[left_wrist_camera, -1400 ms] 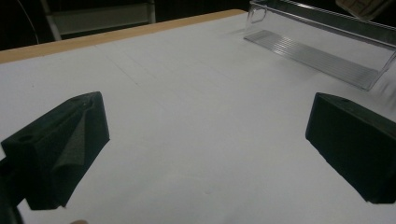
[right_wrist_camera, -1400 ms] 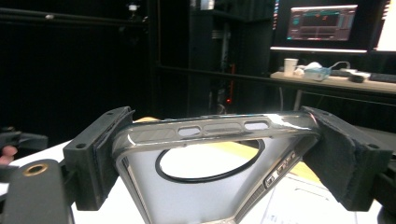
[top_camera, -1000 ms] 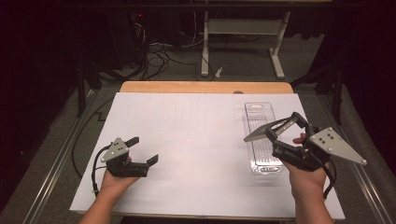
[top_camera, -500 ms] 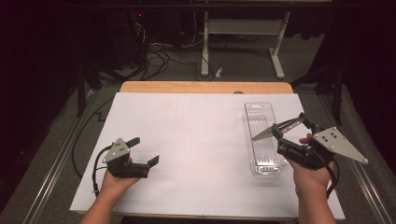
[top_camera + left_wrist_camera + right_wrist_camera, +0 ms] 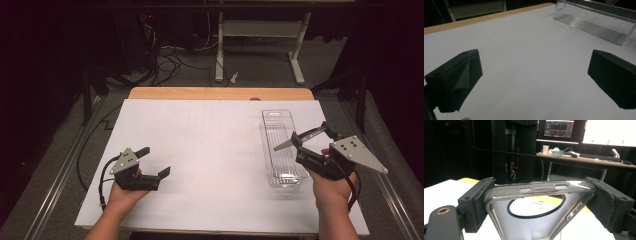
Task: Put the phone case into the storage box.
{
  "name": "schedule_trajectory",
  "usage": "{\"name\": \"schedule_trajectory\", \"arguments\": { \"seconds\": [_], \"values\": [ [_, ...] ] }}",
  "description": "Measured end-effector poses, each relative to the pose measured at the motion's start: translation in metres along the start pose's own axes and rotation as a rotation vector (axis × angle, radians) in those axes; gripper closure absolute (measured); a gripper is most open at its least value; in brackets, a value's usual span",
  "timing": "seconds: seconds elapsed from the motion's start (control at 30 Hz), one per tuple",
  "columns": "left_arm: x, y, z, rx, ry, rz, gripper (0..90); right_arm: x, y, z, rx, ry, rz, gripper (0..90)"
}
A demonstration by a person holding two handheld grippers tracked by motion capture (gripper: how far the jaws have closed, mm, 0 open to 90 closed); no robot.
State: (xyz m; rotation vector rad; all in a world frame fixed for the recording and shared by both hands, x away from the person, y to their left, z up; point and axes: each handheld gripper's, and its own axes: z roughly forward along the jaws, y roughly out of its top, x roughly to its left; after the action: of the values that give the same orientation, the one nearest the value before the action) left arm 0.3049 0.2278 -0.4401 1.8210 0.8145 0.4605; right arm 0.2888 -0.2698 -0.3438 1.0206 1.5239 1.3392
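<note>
My right gripper (image 5: 310,134) is shut on a grey translucent phone case (image 5: 292,141) and holds it tilted above the near part of a long clear plastic tray (image 5: 277,125) at the table's right. In the right gripper view the phone case (image 5: 534,225), with a round ring in its back, is clamped by its edges between the two black pads (image 5: 477,200) of the right gripper (image 5: 541,197). My left gripper (image 5: 156,161) rests low over the white sheet at the front left, open and with nothing in it. In the left gripper view the left gripper (image 5: 534,77) has only bare sheet between its jaws, and the tray (image 5: 596,23) lies far off.
A white sheet (image 5: 210,150) covers the wooden table (image 5: 220,93). Beyond the far edge are cables (image 5: 170,55) on the floor and a white desk frame (image 5: 260,30). A desk with monitors (image 5: 560,128) stands in the background of the right gripper view.
My right gripper has drifted slightly to the right with the phone case still in it. The left gripper has stayed where it was.
</note>
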Motion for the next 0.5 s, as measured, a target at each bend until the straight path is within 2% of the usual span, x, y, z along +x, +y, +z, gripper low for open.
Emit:
{"name": "schedule_trajectory", "arguments": {
  "seconds": [0.17,0.37,0.5],
  "values": [
    [0.000,0.000,0.001,0.001,-0.007,0.002,0.6,0.000,0.000,0.006,0.008,-0.017,-0.008,13.7],
    [0.000,0.000,0.002,-0.002,-0.020,0.000,0.5,0.004,0.001,0.022,0.032,-0.039,-0.013,13.7],
    [0.001,0.000,0.001,-0.010,-0.015,-0.009,0.2,0.005,0.003,0.031,0.043,-0.057,-0.014,13.7]
  ]
}}
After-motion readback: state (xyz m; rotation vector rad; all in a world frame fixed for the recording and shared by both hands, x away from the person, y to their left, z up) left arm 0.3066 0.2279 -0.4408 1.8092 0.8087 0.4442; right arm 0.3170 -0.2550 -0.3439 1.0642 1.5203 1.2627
